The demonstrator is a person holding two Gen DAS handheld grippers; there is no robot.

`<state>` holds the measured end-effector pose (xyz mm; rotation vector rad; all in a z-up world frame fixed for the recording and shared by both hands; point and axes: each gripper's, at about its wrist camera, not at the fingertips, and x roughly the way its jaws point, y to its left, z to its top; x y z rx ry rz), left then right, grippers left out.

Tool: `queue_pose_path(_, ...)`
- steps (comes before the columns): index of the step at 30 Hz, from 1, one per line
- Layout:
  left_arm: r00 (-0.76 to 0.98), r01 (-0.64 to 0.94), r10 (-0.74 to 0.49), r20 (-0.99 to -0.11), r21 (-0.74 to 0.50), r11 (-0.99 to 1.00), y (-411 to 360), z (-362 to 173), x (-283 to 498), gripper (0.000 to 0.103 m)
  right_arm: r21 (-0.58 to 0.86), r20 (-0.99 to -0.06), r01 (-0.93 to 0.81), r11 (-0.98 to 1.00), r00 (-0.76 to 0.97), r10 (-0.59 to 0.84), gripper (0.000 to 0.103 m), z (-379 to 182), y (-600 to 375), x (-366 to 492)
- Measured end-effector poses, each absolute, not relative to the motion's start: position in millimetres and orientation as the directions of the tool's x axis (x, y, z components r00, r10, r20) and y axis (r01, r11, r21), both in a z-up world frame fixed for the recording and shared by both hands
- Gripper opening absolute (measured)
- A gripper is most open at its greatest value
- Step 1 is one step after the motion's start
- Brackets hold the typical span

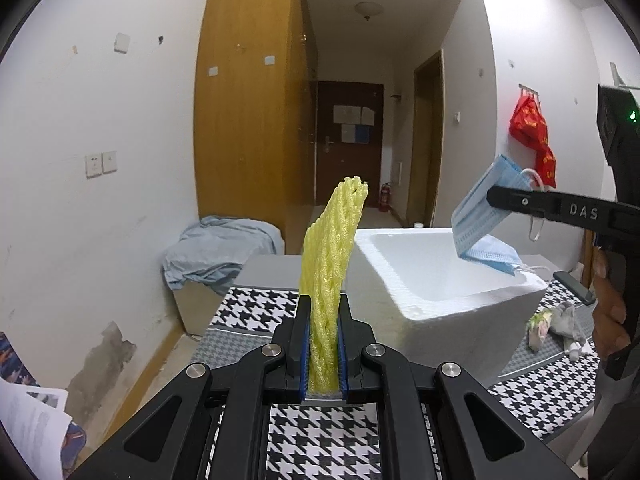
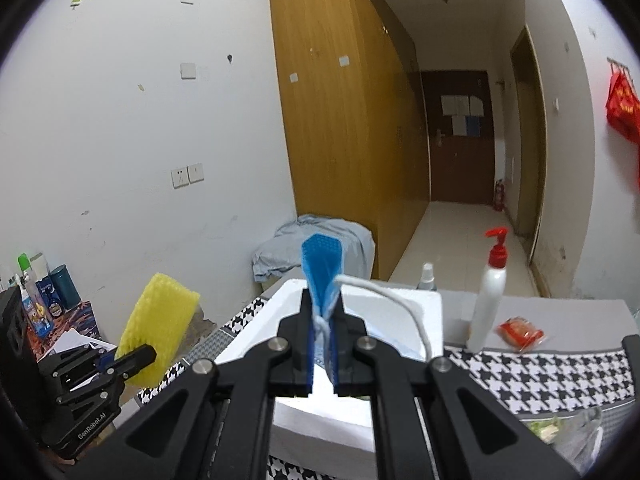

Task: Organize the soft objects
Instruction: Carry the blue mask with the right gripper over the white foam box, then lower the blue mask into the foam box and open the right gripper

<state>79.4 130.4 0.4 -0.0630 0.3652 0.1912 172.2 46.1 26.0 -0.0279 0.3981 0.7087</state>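
Right gripper (image 2: 323, 320) fingers pinching blue mask (image 1: 480, 216), hanging over foam box (image 1: 460, 300) opening. Left gripper (image 1: 324, 344) fingers clamping yellow foam net (image 1: 332, 248) upright, just beside box's left wall; right nearer.

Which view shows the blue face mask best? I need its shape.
The left wrist view: the blue face mask hangs side-on over the foam box. The right wrist view shows only its pinched edge.

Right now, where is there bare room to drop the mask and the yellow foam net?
The white foam box looks largely bare inside. The houndstooth cloth right of it is open. Crowded: the far edge by the white pump bottle and red packet.
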Motion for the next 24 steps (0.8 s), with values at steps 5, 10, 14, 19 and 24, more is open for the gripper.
queue_pose_path(5,0.914,-0.196,0.169,-0.368,-0.036,0.980,133.4,-3.3,79.8,0.011,0.102,-0.393,-0.651,0.752,0.668,0.632,0.009,20.2,59.3,175.8)
queue_pose_path(10,0.912,-0.188,0.160,-0.377,-0.040,0.981,134.6,-7.5,81.4,0.011,0.092,-0.411,-0.676,0.731,0.643,0.646,0.009,18.1,72.3,176.3)
queue_pose_path(14,0.912,-0.180,0.152,-0.381,-0.038,0.983,136.2,-5.6,84.1,0.011,0.082,-0.448,-0.672,0.736,0.635,0.630,0.018,13.4,79.0,181.0)
queue_pose_path(19,0.915,-0.173,0.149,-0.375,-0.030,0.984,135.4,-2.6,85.5,0.011,0.084,-0.502,-0.656,0.750,0.623,0.601,0.080,5.0,78.0,187.1)
queue_pose_path(24,0.918,-0.161,0.143,-0.371,-0.019,0.987,131.2,-1.3,86.7,0.011,0.080,-0.518,-0.656,0.751,0.616,0.593,0.080,0.7,70.9,183.4)
